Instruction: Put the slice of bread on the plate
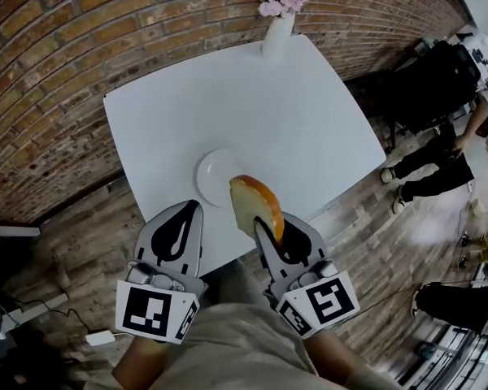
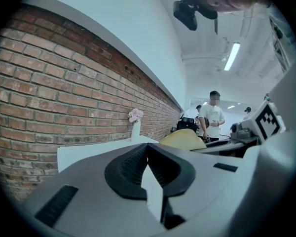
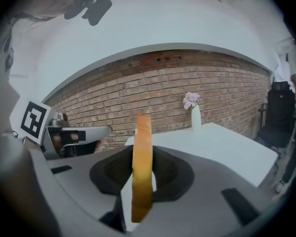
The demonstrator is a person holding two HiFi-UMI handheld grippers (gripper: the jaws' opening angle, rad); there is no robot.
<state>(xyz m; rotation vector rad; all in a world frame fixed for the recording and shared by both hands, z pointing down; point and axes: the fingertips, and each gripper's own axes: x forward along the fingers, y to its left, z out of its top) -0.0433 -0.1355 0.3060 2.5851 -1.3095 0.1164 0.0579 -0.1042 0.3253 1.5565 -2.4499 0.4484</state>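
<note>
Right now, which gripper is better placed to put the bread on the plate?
The right. The right gripper is shut on the bread, held on edge close to the plate. The left gripper is shut with nothing in it.

The slice of bread [image 1: 256, 205], golden-crusted, stands on edge, clamped in the right gripper [image 1: 270, 232], just beside the round white plate [image 1: 211, 173].
</note>
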